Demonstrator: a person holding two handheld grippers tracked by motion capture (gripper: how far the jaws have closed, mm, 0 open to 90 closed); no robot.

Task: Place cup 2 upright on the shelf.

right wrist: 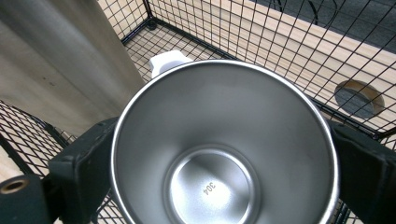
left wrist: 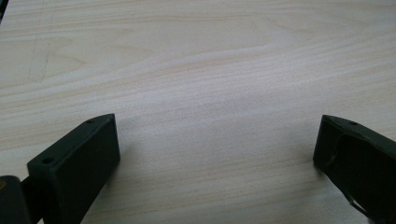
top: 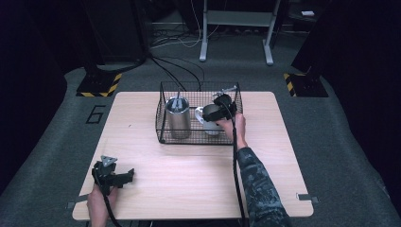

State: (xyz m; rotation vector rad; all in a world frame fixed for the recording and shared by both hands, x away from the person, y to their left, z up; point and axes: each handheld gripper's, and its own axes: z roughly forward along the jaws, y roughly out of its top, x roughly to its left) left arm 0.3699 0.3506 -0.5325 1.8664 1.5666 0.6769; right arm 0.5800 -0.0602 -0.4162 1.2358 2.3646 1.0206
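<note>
A wooden table (top: 189, 165) is seen under both grippers. A black wire basket (top: 163, 113) is set on it, around the right gripper (top: 218, 109). A tall metal cup (top: 178, 118) is stood inside, beside that gripper. A steel mug (right wrist: 224, 149) with a white handle is held between the right gripper's jaws, inside the basket. The left gripper (left wrist: 217, 149) is held wide open over bare wood, well apart from the basket.

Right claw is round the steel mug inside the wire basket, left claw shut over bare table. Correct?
Not quite: the left claw is open, jaws wide apart over bare table, as the left gripper view shows. The right claw is round the steel mug inside the wire basket.
</note>
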